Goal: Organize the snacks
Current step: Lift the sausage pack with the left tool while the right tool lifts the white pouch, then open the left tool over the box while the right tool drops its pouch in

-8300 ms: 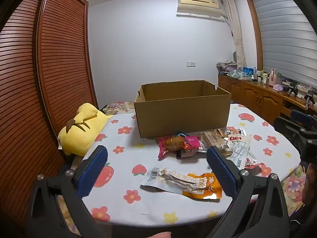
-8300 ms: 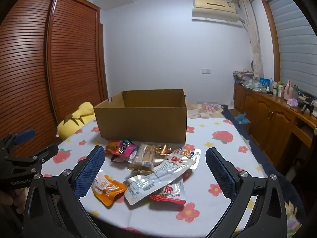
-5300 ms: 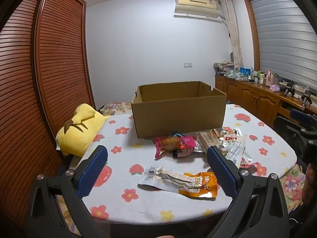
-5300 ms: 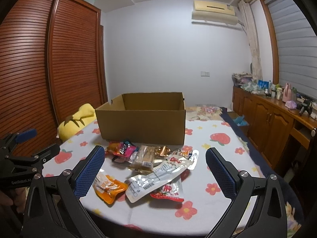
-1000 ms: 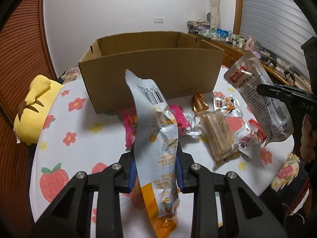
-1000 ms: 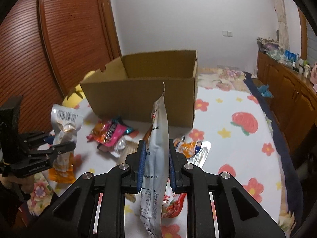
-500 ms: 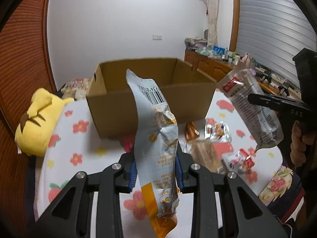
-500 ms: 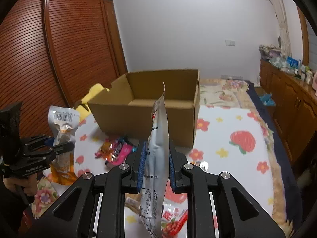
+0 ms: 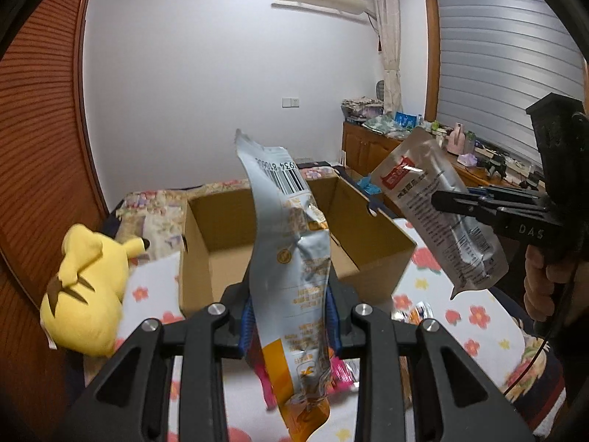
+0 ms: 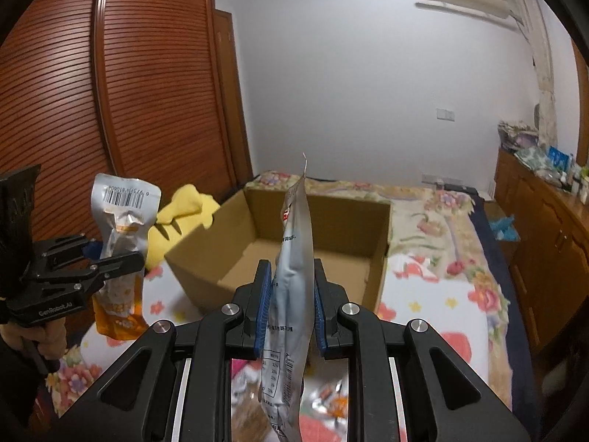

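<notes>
The left gripper (image 9: 289,322) is squeezed shut on a long, shiny snack bag (image 9: 291,269) — grey at the top with a black barcode, orange at the bottom, and crinkly all over. The bag stands almost straight up between the blue pads, and its top end curls over to one side. The right gripper (image 10: 291,316) is pressed tight on a thin silver pouch (image 10: 292,280), flat and smooth, with small print and a bit of red near the top. From the right wrist view the pouch shows mostly edge-on, like a tall thin blade. Both bags are held up in the air, just in front of the open cardboard box (image 9: 371,250), which is plain brown, square-cornered and empty inside as far as can be seen. Under the grippers, more snack packs (image 10: 324,401) lie on the table, but they are too blurry to tell apart; one looks pink (image 9: 342,375). The tablecloth (image 10: 441,302) is white with red strawberries and little flowers. A soft, round yellow plush toy (image 9: 83,287) lies just left of the box. Farther back are a slatted brown wooden wardrobe (image 10: 121,110) — and a plain white wall (image 9: 206,92).
</notes>
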Demonstrator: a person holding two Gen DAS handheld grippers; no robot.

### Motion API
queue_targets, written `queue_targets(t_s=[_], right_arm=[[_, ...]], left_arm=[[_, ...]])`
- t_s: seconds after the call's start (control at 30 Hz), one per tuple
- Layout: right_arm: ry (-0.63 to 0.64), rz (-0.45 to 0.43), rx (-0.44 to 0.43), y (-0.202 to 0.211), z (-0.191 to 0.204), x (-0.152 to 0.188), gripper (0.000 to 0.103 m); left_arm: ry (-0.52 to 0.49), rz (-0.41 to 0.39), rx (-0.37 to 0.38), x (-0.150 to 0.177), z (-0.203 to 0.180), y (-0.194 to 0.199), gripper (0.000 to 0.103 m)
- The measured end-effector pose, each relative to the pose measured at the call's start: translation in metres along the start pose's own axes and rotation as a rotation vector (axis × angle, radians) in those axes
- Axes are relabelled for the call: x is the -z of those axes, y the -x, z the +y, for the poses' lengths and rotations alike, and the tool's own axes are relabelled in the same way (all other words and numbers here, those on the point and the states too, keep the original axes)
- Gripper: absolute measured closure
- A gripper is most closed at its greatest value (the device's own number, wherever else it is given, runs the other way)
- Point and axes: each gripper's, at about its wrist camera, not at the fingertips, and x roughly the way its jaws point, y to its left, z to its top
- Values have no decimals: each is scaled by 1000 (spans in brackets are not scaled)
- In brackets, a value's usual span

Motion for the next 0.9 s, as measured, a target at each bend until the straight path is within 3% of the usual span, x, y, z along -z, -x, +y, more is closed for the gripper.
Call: queue_targets(t_s=[0.47, 0.9], right_arm=[[-11, 46, -26, -90, -41, -50, 85], [120, 187, 46, -144, -30, -11, 84]], left_arm=[[1, 58, -66, -47, 29, -84, 74], [-5, 103, -83, -51, 35, -133, 74]])
